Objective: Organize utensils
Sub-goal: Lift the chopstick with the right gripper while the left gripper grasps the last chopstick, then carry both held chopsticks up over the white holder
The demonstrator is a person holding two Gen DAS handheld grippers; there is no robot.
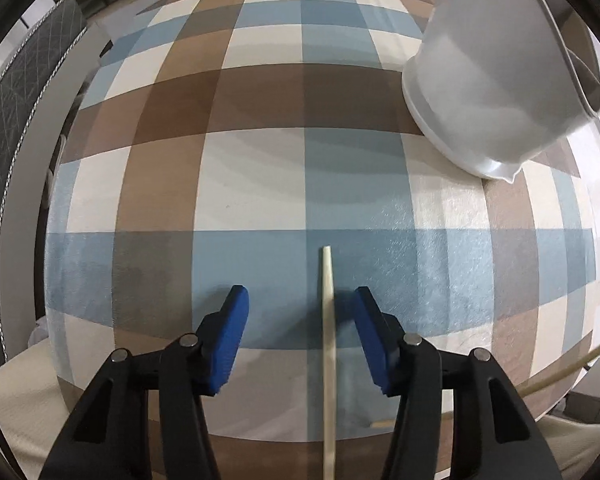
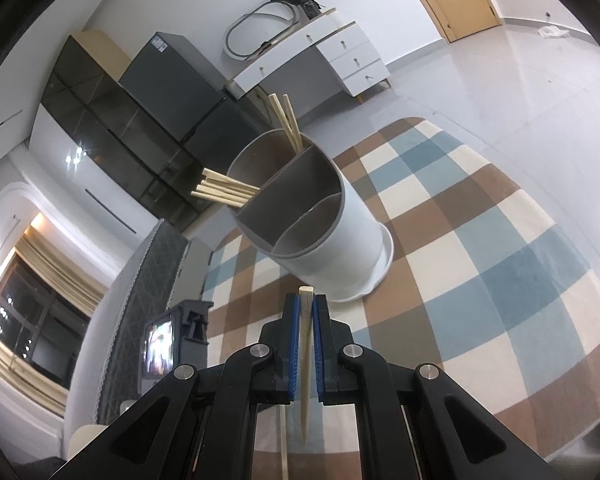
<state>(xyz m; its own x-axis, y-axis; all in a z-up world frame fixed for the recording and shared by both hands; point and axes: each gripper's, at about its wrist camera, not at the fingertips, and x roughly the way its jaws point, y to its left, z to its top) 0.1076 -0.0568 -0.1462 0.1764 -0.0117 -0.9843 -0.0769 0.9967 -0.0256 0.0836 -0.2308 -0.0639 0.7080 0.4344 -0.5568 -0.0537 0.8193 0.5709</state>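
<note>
A white utensil holder [image 2: 332, 236] with grey inner dividers stands on the checked tablecloth [image 2: 480, 248]. Several wooden chopsticks [image 2: 224, 192] lean out of its far compartments. My right gripper [image 2: 306, 300] is shut on a single chopstick [image 2: 306, 344], held just in front of the holder's base. In the left wrist view the holder [image 1: 500, 80] is at the upper right. My left gripper [image 1: 300, 300] is open, low over the cloth, with a chopstick [image 1: 327, 340] lying between its fingers, nearer the right pad [image 1: 370, 340].
The table [image 1: 260, 140] is round, and its edge curves close at the left and bottom. A dark quilted chair back [image 1: 16, 128] stands beyond the left edge. A small screen device [image 2: 168, 340] stands at the left in the right wrist view.
</note>
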